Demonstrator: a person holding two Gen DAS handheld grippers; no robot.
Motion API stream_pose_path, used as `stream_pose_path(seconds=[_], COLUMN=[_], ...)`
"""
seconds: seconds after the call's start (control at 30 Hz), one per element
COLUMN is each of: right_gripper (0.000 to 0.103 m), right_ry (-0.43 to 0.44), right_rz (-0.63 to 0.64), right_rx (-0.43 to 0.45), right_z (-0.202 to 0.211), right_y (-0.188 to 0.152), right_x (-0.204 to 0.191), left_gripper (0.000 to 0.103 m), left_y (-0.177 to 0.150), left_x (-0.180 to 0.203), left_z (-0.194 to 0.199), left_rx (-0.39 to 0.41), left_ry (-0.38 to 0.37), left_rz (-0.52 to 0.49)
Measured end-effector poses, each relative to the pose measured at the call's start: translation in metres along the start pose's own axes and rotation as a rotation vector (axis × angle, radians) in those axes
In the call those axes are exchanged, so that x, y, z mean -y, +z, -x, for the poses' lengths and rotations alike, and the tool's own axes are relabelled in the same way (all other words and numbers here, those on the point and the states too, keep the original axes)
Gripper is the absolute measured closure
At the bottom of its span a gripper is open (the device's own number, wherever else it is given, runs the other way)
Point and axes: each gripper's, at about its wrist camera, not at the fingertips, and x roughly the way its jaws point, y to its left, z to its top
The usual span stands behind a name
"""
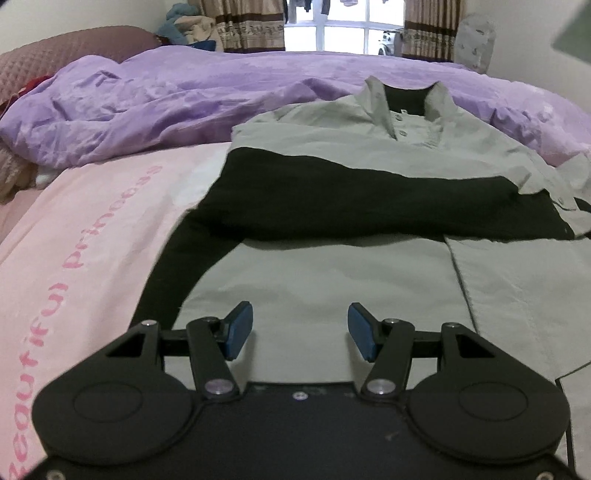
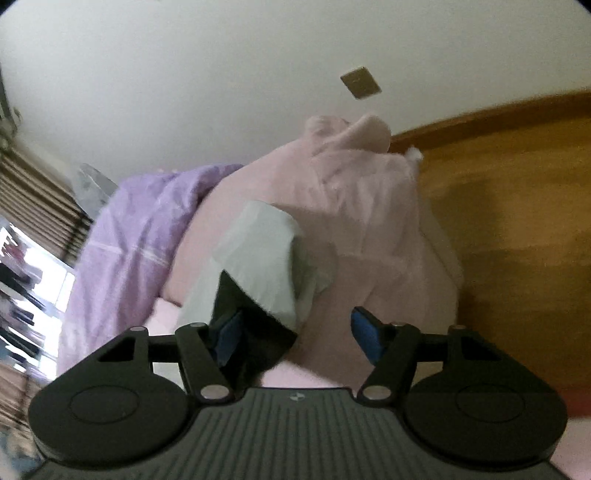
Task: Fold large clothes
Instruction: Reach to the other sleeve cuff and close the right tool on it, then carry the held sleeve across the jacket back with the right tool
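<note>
A grey and black polo shirt (image 1: pixel 332 155) lies flat on the pink bedsheet (image 1: pixel 92 229), collar away from me, with a black sleeve folded across its chest. My left gripper (image 1: pixel 300 330) is open and empty, just above the shirt's grey lower part. My right gripper (image 2: pixel 297 338) is open; a grey and black fold of the shirt (image 2: pixel 258 258) drapes over its left finger and lies between the jaws. The jaws do not pinch it. The right wrist view is tilted and blurred.
A rumpled purple duvet (image 1: pixel 177 103) lies behind the shirt. A brown pillow (image 1: pixel 55 59) sits at the far left. A curtained window (image 1: pixel 340 26) is beyond the bed. In the right wrist view a pink blanket heap (image 2: pixel 362 206) and wooden floor (image 2: pixel 517 229) show.
</note>
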Motion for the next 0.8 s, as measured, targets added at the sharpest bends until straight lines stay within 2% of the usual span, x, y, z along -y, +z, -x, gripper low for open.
stream_pose_path(seconds=[0.03,0.07,0.1,0.13,0.3,0.43,0.53,0.63,0.8], right_gripper=[0.03,0.04,0.083,0.09,0.092,0.094,0.094,0.094,0.094], right_ry=[-0.006,0.005,0.028,0.068,0.069,0.151,0.227,0.274,0.343], right_rz=[-0.01,-0.04,-0.066,-0.065,0.103,0.215,0.413,0.555,0.728], right_rx=[0.001,-0.014,-0.037,-0.062,0.054,0.125,0.176,0.165,0.113], right_z=[-0.003,-0.007,-0.012,-0.015,0.008,0.048,0.084,0.111,0.15], right_y=[0.001,0.003,0.004,0.005,-0.002,-0.01,-0.03,-0.059,-0.123], right_x=[0.0,0.001,0.002,0.003,-0.021,-0.05,-0.094,-0.135,-0.186], left_gripper=[0.045,0.045,0.045,0.045,0.045,0.045,0.045,0.045,0.045], left_y=[-0.002,-0.003,-0.003,-0.005,-0.005,-0.003,-0.001,0.0,0.005], left_x=[0.002,0.003,0.004,0.005,-0.002,-0.007,-0.007,-0.011,-0.034], left_z=[0.002,0.003,0.005,0.008,0.015,0.018,0.016,0.014,0.015], left_rx=[0.0,0.001,0.002,0.005,0.019,0.02,0.004,-0.008,-0.012], left_ry=[-0.002,-0.005,-0.004,0.001,0.027,0.04,0.078,0.101,0.093], left_rz=[-0.005,-0.013,-0.023,-0.032,-0.044,-0.034,-0.049,-0.05,-0.011])
